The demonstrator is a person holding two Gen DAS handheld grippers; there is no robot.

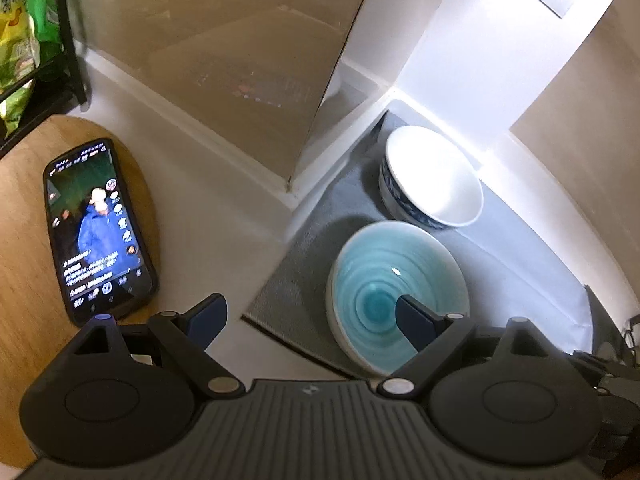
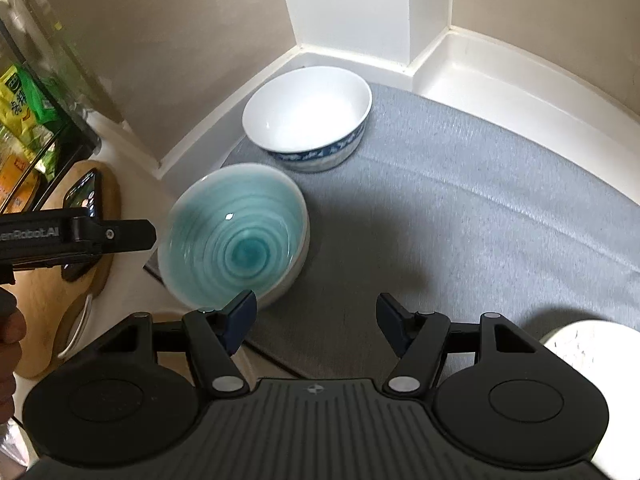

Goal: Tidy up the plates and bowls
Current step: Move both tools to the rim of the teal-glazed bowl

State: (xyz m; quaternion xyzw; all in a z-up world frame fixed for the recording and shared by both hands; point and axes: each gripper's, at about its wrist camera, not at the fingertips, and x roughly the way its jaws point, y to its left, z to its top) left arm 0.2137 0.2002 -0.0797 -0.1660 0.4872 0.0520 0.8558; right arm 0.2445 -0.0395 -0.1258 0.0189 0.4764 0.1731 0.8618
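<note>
A turquoise spiral bowl [image 1: 396,284] [image 2: 236,236] sits on the near left corner of a grey mat [image 1: 500,264] [image 2: 460,208]. A white bowl with a blue-patterned outside [image 1: 432,176] [image 2: 308,116] stands just behind it. My left gripper [image 1: 310,316] is open; its right finger hangs over the turquoise bowl's inside, its left finger is off the mat. It also shows in the right wrist view [image 2: 120,234], left of the bowl. My right gripper [image 2: 316,316] is open and empty, just in front of the turquoise bowl.
A phone [image 1: 100,232] with a lit screen lies on a wooden board [image 1: 24,240] at the left. A black rack with snack bags [image 2: 28,120] stands far left. White walls and a ledge close the back. A white speckled dish [image 2: 592,352] sits at the right edge.
</note>
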